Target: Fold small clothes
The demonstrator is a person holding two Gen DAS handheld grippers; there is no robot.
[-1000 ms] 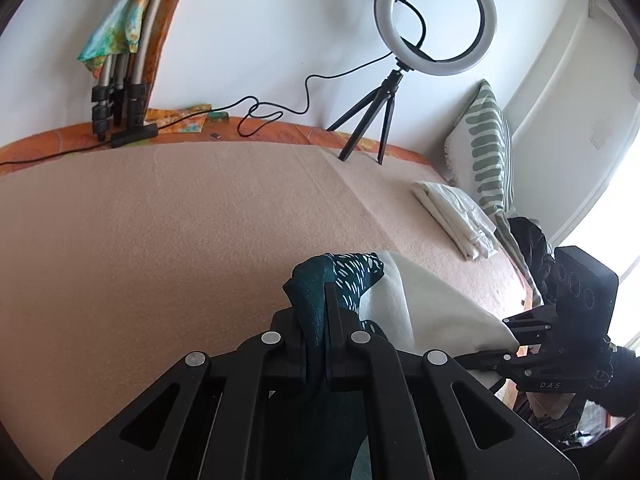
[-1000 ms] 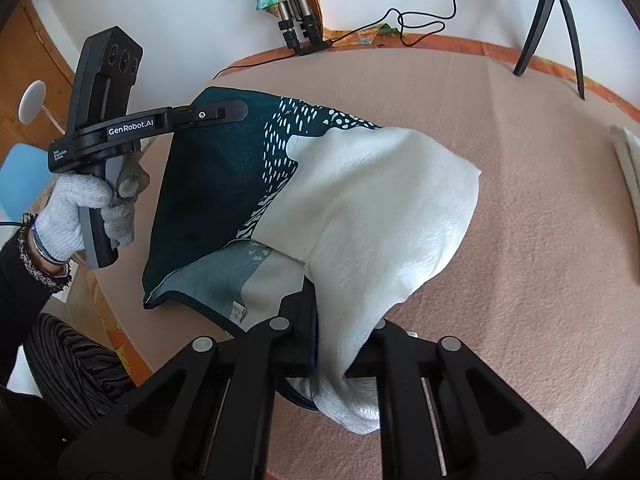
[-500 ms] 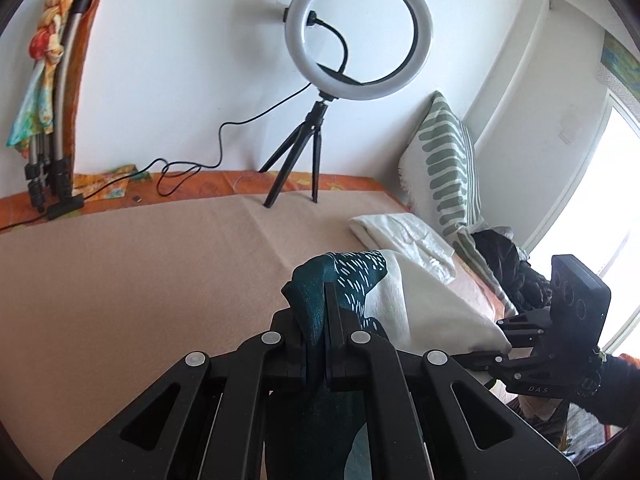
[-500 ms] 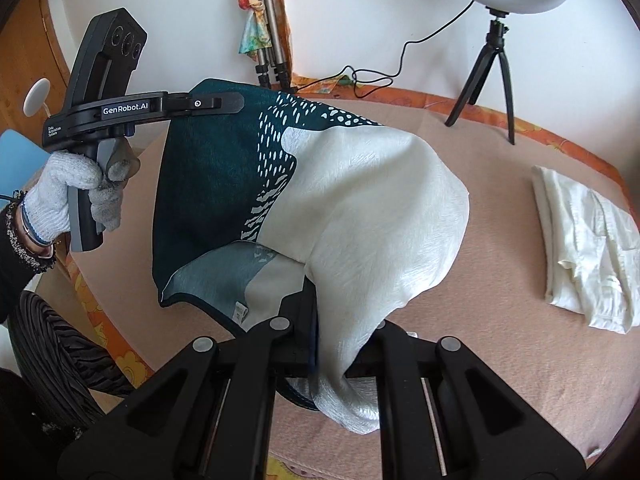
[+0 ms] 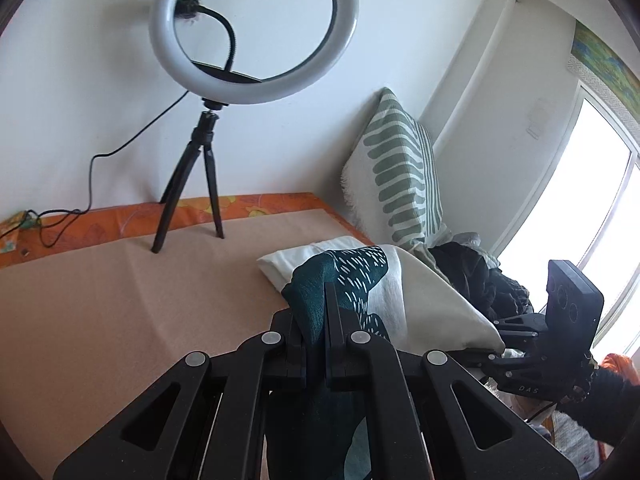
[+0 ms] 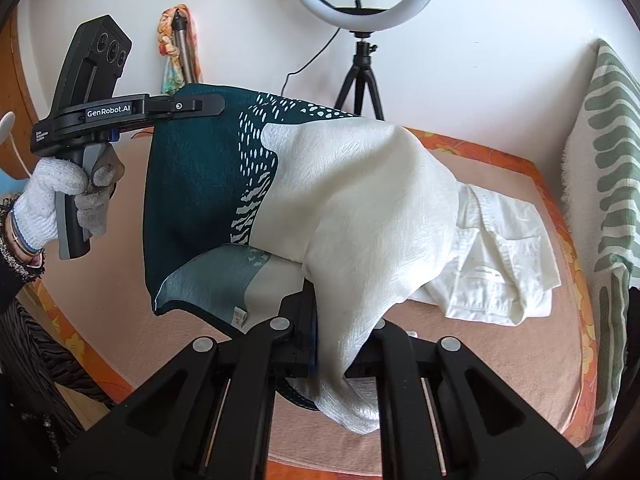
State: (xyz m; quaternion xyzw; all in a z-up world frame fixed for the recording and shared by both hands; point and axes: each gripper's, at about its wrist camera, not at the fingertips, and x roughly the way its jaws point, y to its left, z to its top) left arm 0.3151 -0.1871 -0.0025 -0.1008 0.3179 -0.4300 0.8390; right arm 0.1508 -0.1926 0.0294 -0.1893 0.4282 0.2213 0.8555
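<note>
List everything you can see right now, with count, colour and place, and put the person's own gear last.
scarf: one, dark teal and cream, held up over the bed between both grippers
folded shirt: one, white, on the bed, partly behind the scarf
bed cover: one, peach, with an orange patterned edge
ring light: one, white on a black tripod, at the wall
pillow: one, white with green stripes, leaning at the wall
dark clothes: a black heap beside the pillow
left gripper: black, shut on the scarf
right gripper: black, shut on the scarf
gloved hand: one, white glove, holding the left gripper
</note>
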